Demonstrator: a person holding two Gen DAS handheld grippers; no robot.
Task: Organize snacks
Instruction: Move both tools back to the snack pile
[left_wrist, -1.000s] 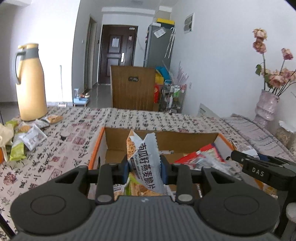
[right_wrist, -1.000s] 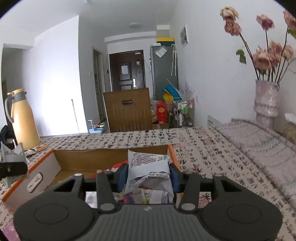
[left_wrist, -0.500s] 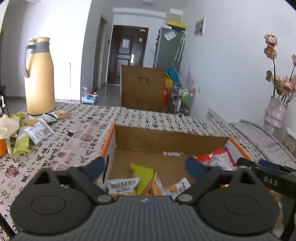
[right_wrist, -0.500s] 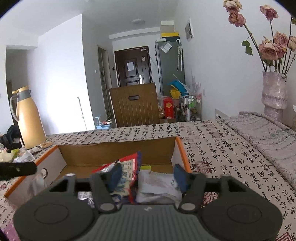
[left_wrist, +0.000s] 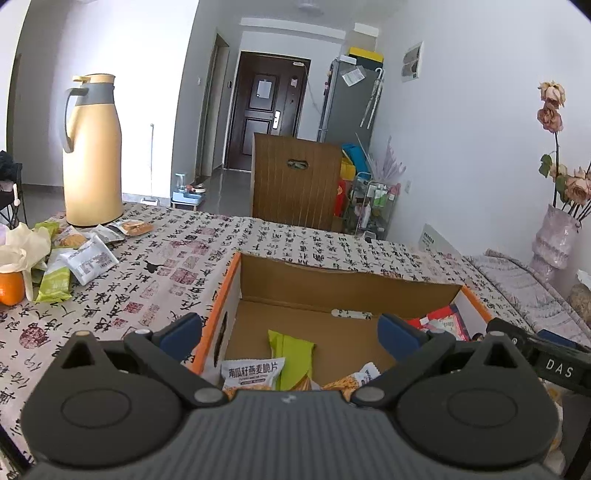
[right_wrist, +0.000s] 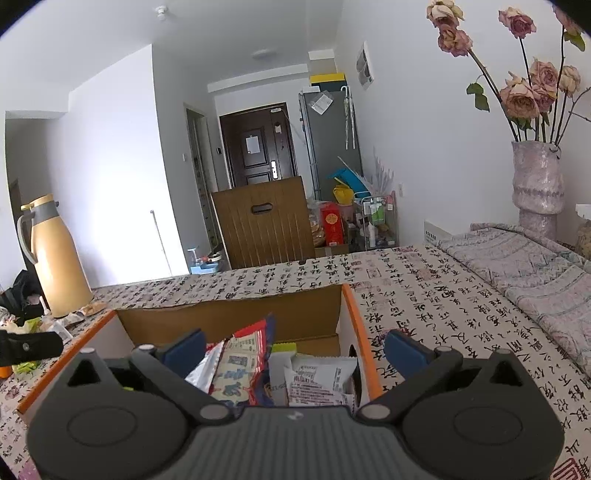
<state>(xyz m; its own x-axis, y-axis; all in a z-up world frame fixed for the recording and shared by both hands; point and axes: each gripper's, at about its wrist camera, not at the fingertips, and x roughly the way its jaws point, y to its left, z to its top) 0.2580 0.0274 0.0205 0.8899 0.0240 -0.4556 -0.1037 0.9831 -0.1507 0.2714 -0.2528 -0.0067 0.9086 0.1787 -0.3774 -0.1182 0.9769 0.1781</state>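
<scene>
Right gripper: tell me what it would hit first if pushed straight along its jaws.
Probably the white snack packet lying in the cardboard box, just ahead of the right gripper, whose jaws are opening with nothing between them. Depth is uncertain.

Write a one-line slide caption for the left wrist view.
Left gripper open above a cardboard box of snack packets; more packets wait beside a yellow flask.

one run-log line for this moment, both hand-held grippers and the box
left hand-held gripper: open, empty | right hand-held gripper: opening, empty | orange-rimmed cardboard box: snack packets inside | loose packets: left on table
</scene>
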